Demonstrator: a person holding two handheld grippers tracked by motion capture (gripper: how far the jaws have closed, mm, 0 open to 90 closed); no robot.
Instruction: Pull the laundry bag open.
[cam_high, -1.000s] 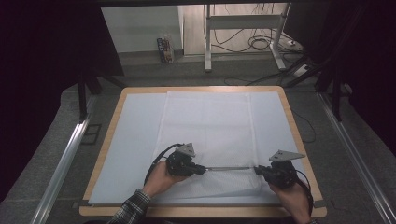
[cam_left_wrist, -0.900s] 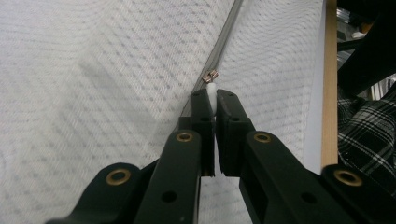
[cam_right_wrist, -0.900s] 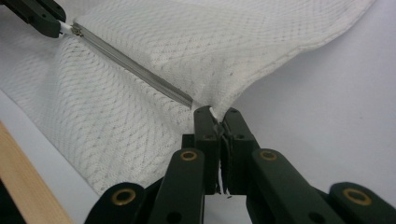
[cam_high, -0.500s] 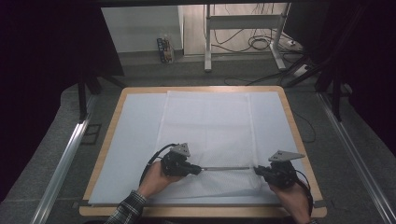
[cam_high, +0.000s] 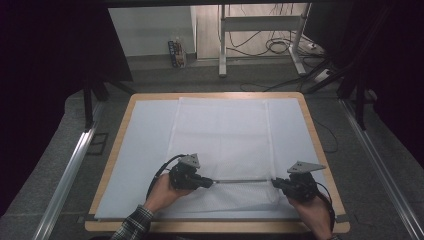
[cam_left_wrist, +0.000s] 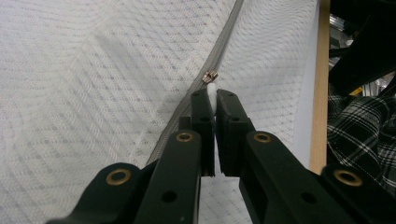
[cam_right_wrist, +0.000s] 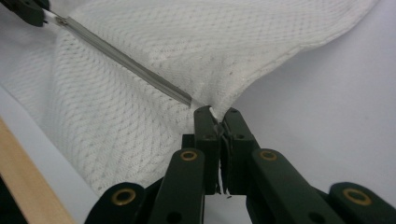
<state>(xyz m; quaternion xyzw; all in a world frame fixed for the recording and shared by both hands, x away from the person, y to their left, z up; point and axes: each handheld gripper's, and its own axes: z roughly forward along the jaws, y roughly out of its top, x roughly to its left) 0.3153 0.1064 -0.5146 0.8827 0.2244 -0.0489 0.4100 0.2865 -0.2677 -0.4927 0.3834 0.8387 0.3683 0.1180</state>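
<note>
Two grippers hold the mesh bag's zipper (cam_high: 242, 181): left gripper (cam_left_wrist: 214, 99) fingers pinch the pull tab, right gripper (cam_right_wrist: 217, 114) fingers pinch the end; we judge zipping barely begun.

1. In the left gripper view, the left gripper (cam_left_wrist: 214, 100) covers the white zipper pull (cam_left_wrist: 212, 90) almost wholly; just its tip peeks out above the black jaws.
2. In the right gripper view, the corner of the mesh bag (cam_right_wrist: 187, 56) vanishes between the jaws of the right gripper (cam_right_wrist: 215, 113), so how much cloth is pinched cannot be told.
3. In the high view, the zipper (cam_high: 242, 181) reads as a thin grey line; its slider is too small to make out.
4. The plaid sleeve (cam_high: 132, 227) is cut off by the bottom edge of the high view.
5. The table (cam_high: 320, 150) has its near edge partly covered by both forearms.
</note>
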